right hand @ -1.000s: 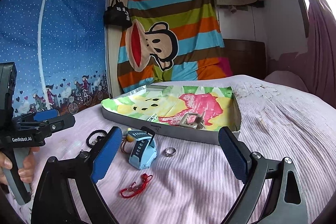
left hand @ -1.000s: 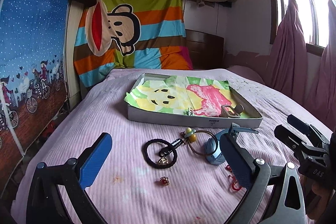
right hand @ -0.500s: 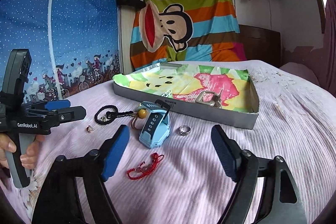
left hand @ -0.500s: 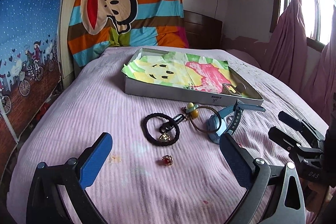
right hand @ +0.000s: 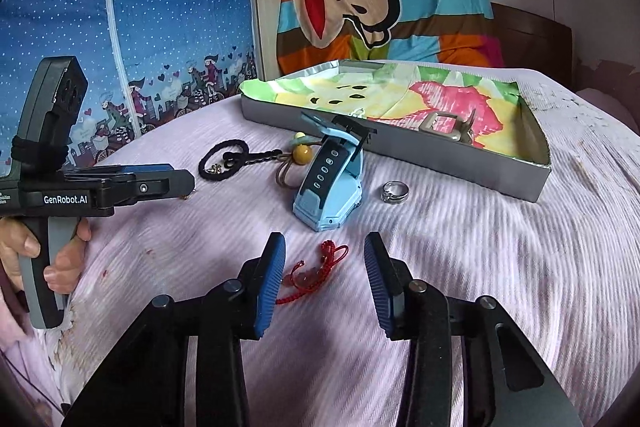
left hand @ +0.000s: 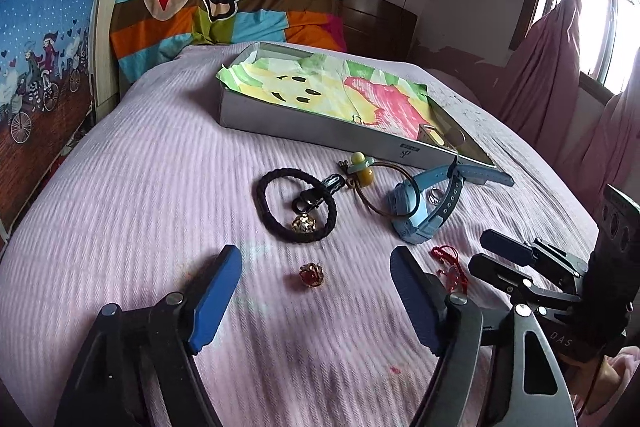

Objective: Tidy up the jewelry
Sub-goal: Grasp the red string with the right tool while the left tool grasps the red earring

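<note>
"GenRobot.AI" on left tool [right hand: 188, 182] | "DAS" on right tool [left hand: 486, 251]

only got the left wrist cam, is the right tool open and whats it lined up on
Observer: Open. The right tool has its jaws spread, with the red cord lying between them.
Operator: shiny bit behind the blue strap, is it pinned
Observer: No. The ring lies on the bed, to the right of the watch and apart from it.
Operator: anything past that grey wall already
Observer: Yes. A metal buckle lies on the paper inside the box, near its front wall.
</note>
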